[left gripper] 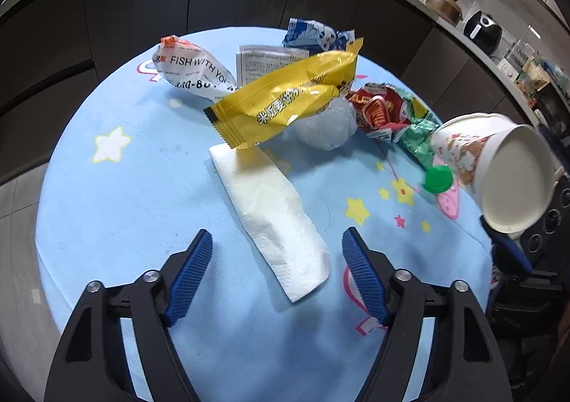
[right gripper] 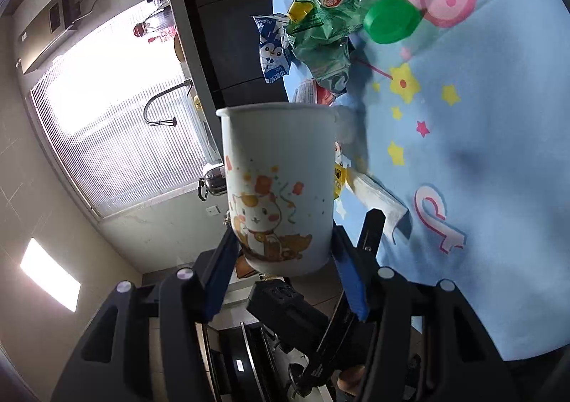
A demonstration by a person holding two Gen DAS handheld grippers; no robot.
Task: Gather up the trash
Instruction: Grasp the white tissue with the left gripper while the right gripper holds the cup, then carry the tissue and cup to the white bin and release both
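A folded white paper napkin lies on the round table's light blue cartoon cloth. My left gripper is open, its blue pads either side of the napkin's near end without touching it. Behind it are a yellow wrapper, a white "FISH WITH YOU" wrapper, a blue wrapper, a red wrapper, a green wrapper and a green bottle cap. My right gripper is shut on a cartoon-printed paper cup, held beside the table's edge; the cup shows at the right in the left wrist view.
A grey plastic wad and a printed leaflet lie among the wrappers. Dark cabinets under a counter with appliances stand behind the table. The right wrist view shows the cap, the green wrapper and a bright window.
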